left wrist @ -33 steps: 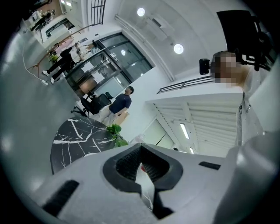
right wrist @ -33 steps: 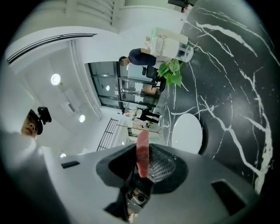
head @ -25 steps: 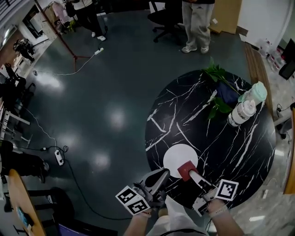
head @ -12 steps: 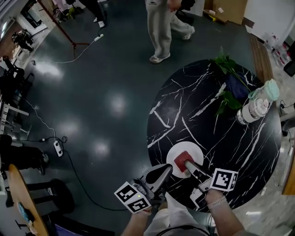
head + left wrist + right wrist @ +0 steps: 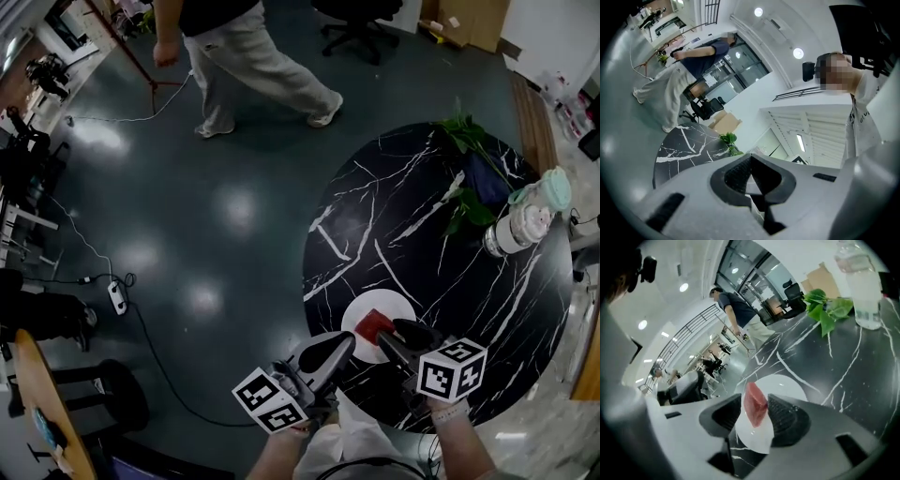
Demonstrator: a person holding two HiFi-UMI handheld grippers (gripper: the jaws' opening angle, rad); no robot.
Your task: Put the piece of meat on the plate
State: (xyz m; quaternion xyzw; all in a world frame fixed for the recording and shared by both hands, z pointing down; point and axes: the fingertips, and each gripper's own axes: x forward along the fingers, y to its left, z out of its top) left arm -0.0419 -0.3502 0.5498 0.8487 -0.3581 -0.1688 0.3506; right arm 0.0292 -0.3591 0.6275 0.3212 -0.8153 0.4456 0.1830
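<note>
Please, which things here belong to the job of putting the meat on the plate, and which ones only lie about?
Job: piece of meat; plate; right gripper, whose jaws have just been opening, with the meat between them.
Lying about: leafy plant; clear bottle; left gripper, holding nothing.

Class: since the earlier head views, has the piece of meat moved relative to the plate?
Yes. The piece of meat went from the plate's near rim towards its middle. The right gripper's jaws have just been opening, the meat between them.
</note>
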